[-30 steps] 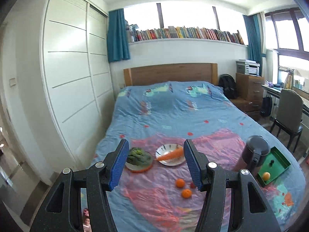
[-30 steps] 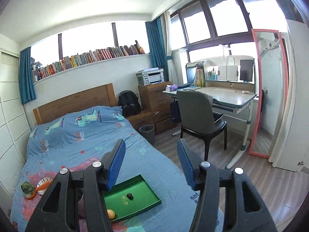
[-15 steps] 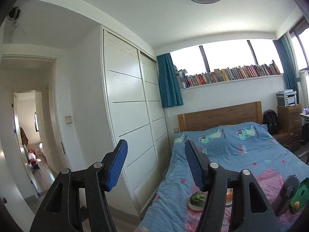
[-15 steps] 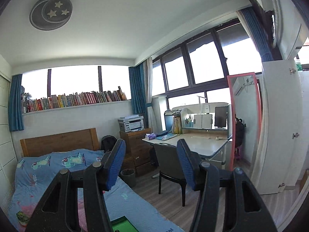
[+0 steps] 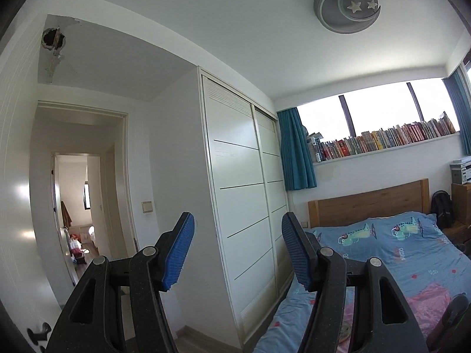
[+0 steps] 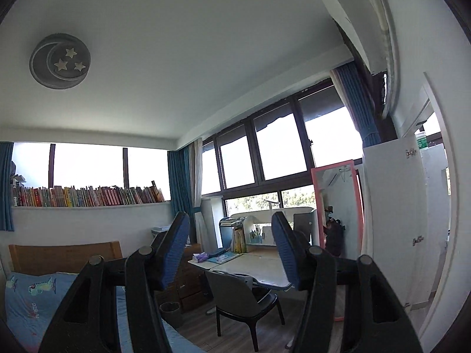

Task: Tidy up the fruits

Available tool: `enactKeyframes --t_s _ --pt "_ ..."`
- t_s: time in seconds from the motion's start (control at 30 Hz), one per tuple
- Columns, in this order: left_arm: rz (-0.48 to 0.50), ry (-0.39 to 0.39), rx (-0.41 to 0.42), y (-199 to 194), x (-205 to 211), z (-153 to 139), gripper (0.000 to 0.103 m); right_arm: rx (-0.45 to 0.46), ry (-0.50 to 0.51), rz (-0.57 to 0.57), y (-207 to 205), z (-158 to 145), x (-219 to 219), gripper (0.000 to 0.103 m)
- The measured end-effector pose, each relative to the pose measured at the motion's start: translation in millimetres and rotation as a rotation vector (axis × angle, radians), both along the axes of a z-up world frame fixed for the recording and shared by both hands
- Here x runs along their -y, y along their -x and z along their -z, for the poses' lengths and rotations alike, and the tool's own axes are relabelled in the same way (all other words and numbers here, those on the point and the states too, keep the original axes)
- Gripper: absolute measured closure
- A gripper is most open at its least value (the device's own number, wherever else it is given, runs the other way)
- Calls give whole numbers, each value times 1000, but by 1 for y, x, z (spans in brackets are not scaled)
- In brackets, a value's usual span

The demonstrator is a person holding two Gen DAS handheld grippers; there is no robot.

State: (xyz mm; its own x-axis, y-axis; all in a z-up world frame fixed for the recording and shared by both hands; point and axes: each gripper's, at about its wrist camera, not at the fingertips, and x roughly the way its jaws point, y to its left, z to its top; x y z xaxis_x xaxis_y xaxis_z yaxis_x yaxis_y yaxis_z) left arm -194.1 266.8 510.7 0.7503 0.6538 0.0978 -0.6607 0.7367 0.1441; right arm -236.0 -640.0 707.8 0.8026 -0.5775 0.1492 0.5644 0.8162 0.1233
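No fruit shows in either view now. My left gripper (image 5: 237,250) is open and empty, raised high and pointing at the white wardrobe (image 5: 244,220). My right gripper (image 6: 231,250) is open and empty, raised and pointing toward the desk (image 6: 253,267) and windows. The bed (image 5: 412,259) with its blue cover lies low at the right of the left wrist view. A dark flask top (image 5: 454,309) and a plate rim (image 5: 344,331) peek in at the bottom edge. The green tray and oranges are out of sight.
A doorway (image 5: 76,211) opens at the left of the wardrobe. A dark chair (image 6: 241,300) stands at the desk, with a bin (image 6: 170,311) and a pink-framed mirror (image 6: 335,226) nearby. The bed corner (image 6: 26,303) shows at lower left.
Both grippers have tilted upward and away from the bed. The plates, carrot, oranges and green tray have dropped out of view. Both stayed open.
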Motion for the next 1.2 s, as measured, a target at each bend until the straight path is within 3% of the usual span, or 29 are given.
enactKeyframes --t_s 0.2,0.33,0.5,0.6,0.97,1.2 --pt "-23 -31 45 29 -2 -8 44 -57 44 35 1 8 -5 30" --pt "-52 -25 18 31 -15 11 44 -127 84 33 -13 48 -7 29" --pt "-96 -22 -19 39 -33 48 44 -152 125 -9 -23 102 -14 29" --pt "-102 6 -36 44 -42 74 42 -147 152 -90 -31 138 -24 18" --pt "-27 203 -98 47 -59 166 42 -240 201 -416 -90 276 -97 16" --pt "44 236 -170 28 -35 200 42 -334 198 -614 -121 352 -159 16"
